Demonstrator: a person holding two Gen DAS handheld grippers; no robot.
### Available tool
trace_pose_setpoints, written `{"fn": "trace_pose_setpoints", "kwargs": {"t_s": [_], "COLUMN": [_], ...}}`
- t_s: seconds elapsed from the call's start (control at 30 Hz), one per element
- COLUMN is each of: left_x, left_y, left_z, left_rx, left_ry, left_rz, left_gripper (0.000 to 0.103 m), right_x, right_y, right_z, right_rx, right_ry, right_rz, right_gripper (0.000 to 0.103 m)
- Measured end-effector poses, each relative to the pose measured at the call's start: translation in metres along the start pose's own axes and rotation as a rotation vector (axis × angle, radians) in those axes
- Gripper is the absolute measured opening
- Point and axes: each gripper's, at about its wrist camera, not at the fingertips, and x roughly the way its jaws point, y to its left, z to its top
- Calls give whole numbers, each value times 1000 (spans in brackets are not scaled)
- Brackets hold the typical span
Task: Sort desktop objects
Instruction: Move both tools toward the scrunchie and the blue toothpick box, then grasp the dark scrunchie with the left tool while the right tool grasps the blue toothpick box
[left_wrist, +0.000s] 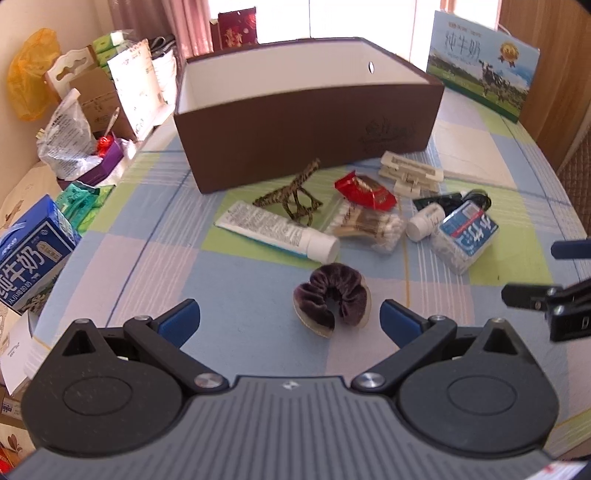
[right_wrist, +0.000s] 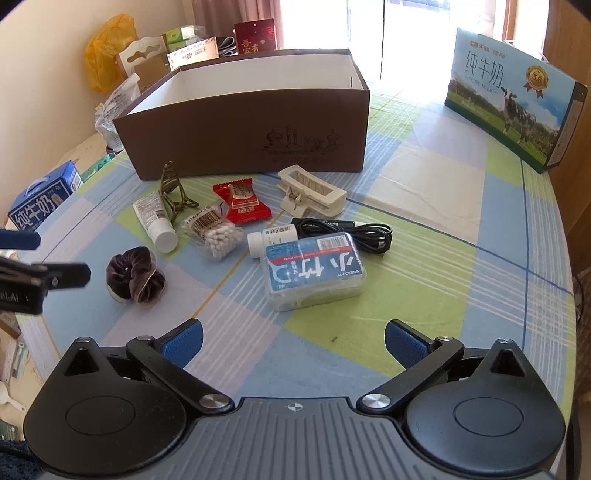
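On the checked bench (right_wrist: 424, 258), the left gripper (left_wrist: 290, 320) hangs with jaws spread just before the purple scrunchie (left_wrist: 332, 300), then tube (left_wrist: 277, 229), swabs (right_wrist: 218, 236), and floss box (right_wrist: 314, 271) before the right gripper (right_wrist: 293, 341), jaws likewise spread, brown box (right_wrist: 243, 138) behind.

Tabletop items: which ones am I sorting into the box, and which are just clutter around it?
To sort: scrunchie, white tube, striped hair clip, cotton swabs, red candy packet, cream hair claw, small white bottle, floss pick box, black cable; brown box as bin.

Lying about: milk cartons, yellow bag, side clutter.
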Motion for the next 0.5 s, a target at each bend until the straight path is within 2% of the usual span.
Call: {"fn": "trace_pose_setpoints", "kwargs": {"t_s": [0.5], "left_x": [35], "left_y": [-7], "left_z": [-3], "left_rx": [51], "left_ry": [55], "left_rz": [-108], "left_gripper": [99], "right_x": [24], "right_y": [-11], "right_z": [3], "right_rx": [51], "right_ry": [37], "right_rz": [-35], "right_gripper": [101]}}
